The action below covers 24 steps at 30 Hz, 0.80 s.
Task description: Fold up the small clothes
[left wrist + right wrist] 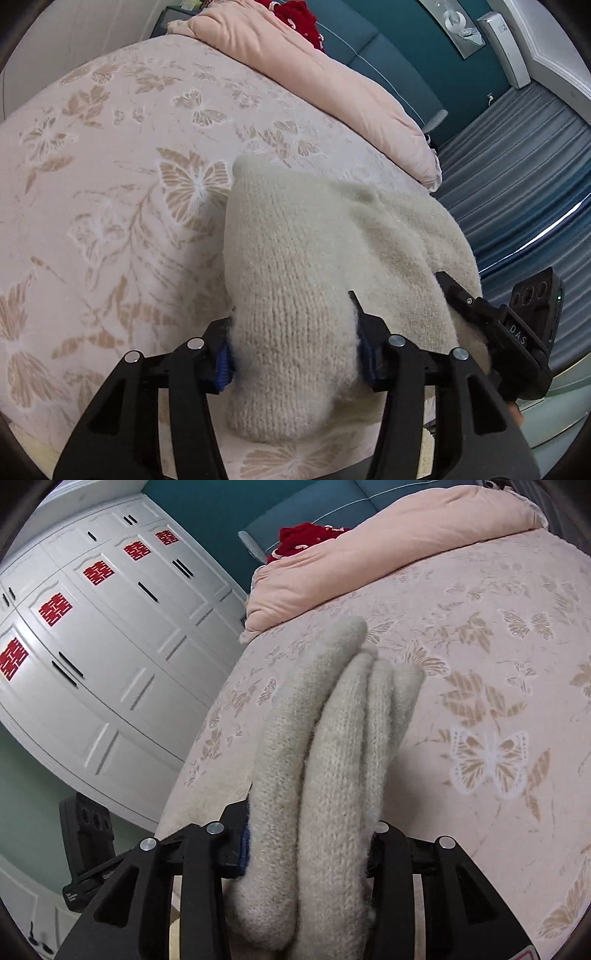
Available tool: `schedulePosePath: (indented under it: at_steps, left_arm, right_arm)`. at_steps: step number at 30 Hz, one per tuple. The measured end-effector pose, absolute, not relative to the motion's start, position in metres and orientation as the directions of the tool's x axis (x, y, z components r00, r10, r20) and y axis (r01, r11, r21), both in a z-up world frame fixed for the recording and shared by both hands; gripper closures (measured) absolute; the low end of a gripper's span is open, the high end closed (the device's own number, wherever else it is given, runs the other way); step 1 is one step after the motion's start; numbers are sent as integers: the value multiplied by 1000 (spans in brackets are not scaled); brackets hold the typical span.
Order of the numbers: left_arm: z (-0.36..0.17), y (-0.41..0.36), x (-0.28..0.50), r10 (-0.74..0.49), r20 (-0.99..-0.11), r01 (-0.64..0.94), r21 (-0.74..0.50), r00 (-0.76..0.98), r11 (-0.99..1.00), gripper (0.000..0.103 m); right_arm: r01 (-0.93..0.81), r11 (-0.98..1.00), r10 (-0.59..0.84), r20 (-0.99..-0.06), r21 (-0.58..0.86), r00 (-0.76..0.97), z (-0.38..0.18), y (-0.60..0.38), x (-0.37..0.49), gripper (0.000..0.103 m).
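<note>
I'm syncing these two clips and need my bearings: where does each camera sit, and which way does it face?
Left wrist: on the left gripper, looking down over the cream knit garment on the butterfly bedspread; the right gripper shows alongside.
Right wrist: on the right gripper, looking along the folded garment toward the white wardrobe.
Both show the garment, bedspread, pink duvet and red cloth.

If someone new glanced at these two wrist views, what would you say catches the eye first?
First, the cream knitted garment, bunched into thick folds on the butterfly-patterned bedspread, with the left gripper and the right gripper each clamped on a fold of it. Next, the white wardrobe with its red paper cut-outs at the left of the right wrist view, and the pink quilt with a red item at the bed's head.
</note>
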State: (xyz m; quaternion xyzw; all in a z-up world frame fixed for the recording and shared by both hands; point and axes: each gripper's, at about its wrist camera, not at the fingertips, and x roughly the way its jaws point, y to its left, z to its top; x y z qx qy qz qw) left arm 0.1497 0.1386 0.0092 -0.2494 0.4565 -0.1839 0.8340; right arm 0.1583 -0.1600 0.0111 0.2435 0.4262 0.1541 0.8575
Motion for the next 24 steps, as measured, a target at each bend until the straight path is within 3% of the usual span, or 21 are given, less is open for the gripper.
schedulePosePath:
  at_steps: [2,4,5,7,10,12,14,17,22,24]
  left_arm:
    - [-7,131,153,-465,-726,68,-504,507,861,40]
    - [-39,120,155,-332,-822,27,-361,462,932,42]
    - [-52,118,152,-268,-861,2,-297,433,955,42]
    - [-55,126,136,-280,-841,-18,-324,463,946,39]
    - [-38,127,115,-202,-839,-29,-250,506,968,34]
    - [-32,118,108,-174,-837,-11,-210,519,978,33]
    - [-34,106,108,-134,-859,13,-147,495,989,33]
    - [-39,93,105,-60,-870,36,-49,489,998,33]
    - [-28,84,92,-11,-867,66,26,498,997,32]
    - [-24,81,87,-5,-862,71,36,506,997,23]
  right_arm:
    - [13,890,387,-769,456,509,-37,-165,168,51]
    - [122,946,226,-882,299,413,-73,-174,165,55]
    - [135,927,255,-851,350,460,-69,-183,155,57]
    - [150,900,268,-791,409,550,-41,-192,132,56]
    - [59,891,329,-730,450,599,-5,-178,109,60]
    - [-8,914,341,-755,406,560,-3,-155,108,71]
    - [-39,950,290,-825,310,485,-28,-135,116,76]
    - [-12,959,264,-876,284,403,-73,-134,125,96]
    - [-6,969,218,-842,247,494,-23,-125,103,87]
    - [8,973,193,-827,232,528,-11,-124,88,86]
